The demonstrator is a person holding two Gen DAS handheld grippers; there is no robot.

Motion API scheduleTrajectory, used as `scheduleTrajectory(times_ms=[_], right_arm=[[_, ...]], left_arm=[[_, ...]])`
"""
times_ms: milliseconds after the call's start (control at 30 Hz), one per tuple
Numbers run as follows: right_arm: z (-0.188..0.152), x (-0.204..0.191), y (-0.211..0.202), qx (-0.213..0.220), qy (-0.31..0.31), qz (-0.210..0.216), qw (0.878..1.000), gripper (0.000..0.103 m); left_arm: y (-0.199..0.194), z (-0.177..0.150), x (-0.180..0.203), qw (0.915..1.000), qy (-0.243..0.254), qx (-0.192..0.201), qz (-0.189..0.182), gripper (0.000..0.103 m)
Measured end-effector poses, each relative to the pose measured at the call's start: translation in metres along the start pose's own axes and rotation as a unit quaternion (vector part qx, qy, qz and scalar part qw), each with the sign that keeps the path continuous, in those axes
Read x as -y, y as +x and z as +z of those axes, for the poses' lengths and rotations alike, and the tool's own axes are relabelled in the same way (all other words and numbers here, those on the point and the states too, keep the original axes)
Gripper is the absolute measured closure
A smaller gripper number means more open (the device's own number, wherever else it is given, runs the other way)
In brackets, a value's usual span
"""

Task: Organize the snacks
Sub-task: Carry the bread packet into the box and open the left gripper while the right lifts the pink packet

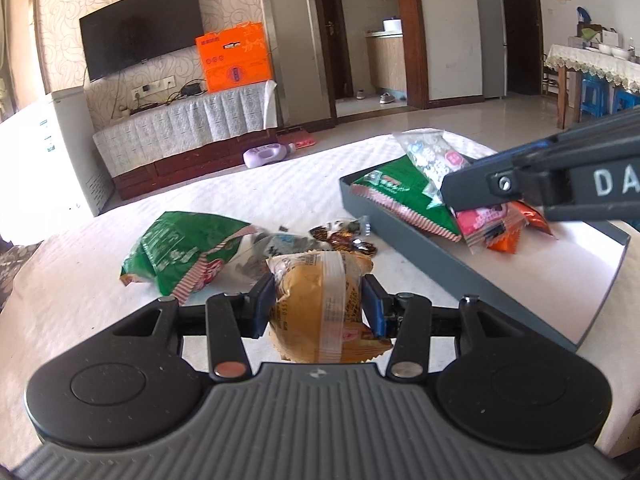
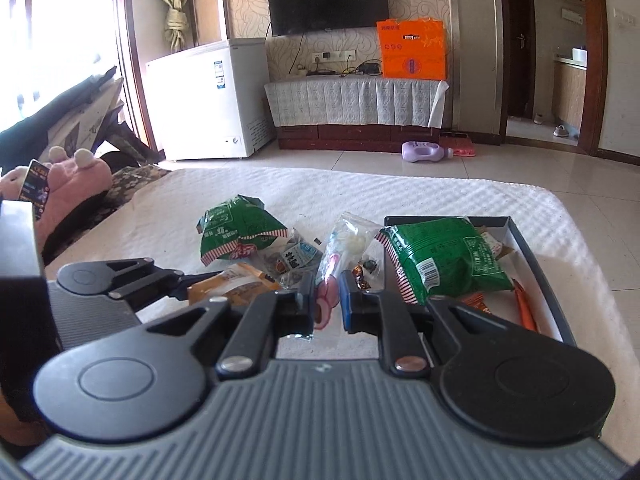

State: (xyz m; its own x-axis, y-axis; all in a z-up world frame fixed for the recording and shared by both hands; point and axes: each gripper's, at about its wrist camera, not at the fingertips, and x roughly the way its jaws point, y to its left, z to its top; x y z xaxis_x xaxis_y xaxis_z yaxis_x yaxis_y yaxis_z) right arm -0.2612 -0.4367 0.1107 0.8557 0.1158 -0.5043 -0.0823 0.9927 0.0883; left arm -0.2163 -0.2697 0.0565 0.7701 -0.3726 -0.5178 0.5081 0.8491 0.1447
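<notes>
snacks (image 1: pixel 320 304) (image 2: pixel 340 256) clamped in both tools.

The support is a bed covered by a white textured quilted spread (image 2: pixel 400 192). A shallow grey rectangular cardboard tray (image 2: pixel 538 288) lies directly on it at the right. Left of the tray lie a green crinkled plastic snack bag (image 2: pixel 236 232), a grey printed sachet (image 2: pixel 296 260) and small dark foil-wrapped candies (image 1: pixel 344 236).

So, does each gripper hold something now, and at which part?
Left gripper: the yellow cake packet, held across its middle. Right gripper: the clear candy bag, held at its lower pink end.
</notes>
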Motion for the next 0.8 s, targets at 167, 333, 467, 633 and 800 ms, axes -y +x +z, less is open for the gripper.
scheduleTrajectory(times_ms=[167,333,467,633,800], right_arm=[[0.0,0.007,-0.013,0.013,0.008,-0.002,1.0,0.087],[-0.001,0.014,-0.025,0.026,0.015,-0.008,0.999,0.087],[-0.002,0.021,-0.032,0.034,0.022,-0.013,0.999,0.087],[-0.003,0.029,-0.039,0.041,0.027,-0.021,0.999,0.087],[-0.005,0.039,-0.044,0.04,0.03,-0.03,0.998,0.087]], left_arm=[[-0.002,0.003,0.008,0.9999,0.006,0.001,-0.011,0.051],[-0.003,0.008,0.016,0.9997,0.006,0.006,-0.021,0.051],[-0.004,0.012,0.024,0.9995,0.008,0.012,-0.028,0.051],[-0.005,0.016,0.031,0.9991,0.007,0.019,-0.037,0.051],[-0.003,0.021,0.041,0.9984,0.006,0.024,-0.05,0.051]])
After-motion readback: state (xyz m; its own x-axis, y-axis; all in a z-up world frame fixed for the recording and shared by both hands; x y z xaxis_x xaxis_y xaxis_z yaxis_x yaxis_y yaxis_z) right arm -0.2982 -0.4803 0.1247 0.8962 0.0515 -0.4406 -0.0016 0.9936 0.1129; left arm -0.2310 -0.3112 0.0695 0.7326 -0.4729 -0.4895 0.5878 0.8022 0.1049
